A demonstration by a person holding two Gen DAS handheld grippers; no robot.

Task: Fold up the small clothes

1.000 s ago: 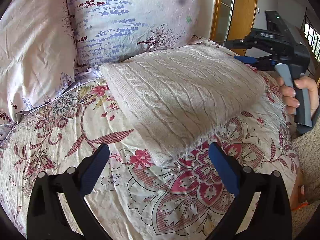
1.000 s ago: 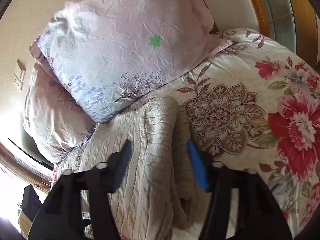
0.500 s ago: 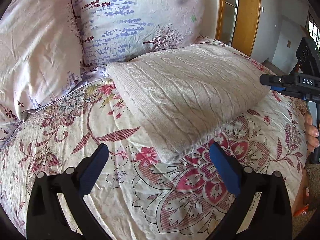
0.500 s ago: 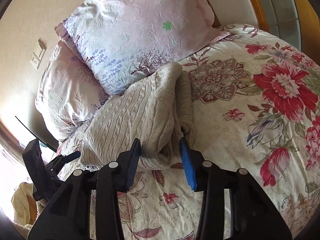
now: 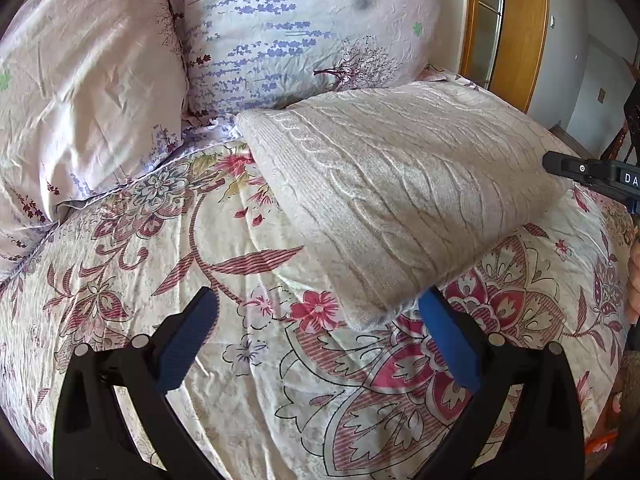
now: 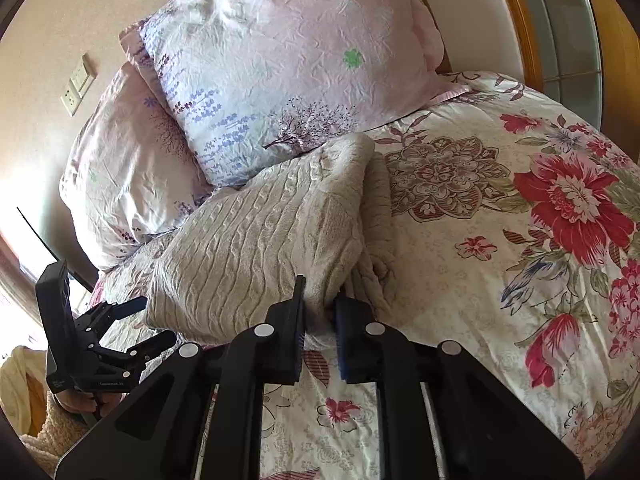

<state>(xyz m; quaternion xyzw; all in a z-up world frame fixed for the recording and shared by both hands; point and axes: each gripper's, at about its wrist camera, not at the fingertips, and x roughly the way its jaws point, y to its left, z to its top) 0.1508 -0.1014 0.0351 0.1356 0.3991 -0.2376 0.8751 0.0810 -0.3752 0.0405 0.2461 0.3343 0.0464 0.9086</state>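
- Cream cable-knit sweater (image 5: 400, 200), folded into a thick block, lies on the flowered bedspread (image 5: 200, 240), its far edge against the two pillows (image 5: 280, 32).
- The right tool (image 6: 320, 312) is closing its jaws on the near edge of the sweater; a fold of the knit sits between the blue pads (image 6: 344, 344), which press on it.
- The left tool (image 5: 316, 320) stands wide over the bedspread, its right pad just beside the sweater's near corner, nothing gripped.
- A wooden door frame (image 5: 516, 28) stands past the bed.
- A wall socket (image 6: 78, 84) shows in the right wrist view.
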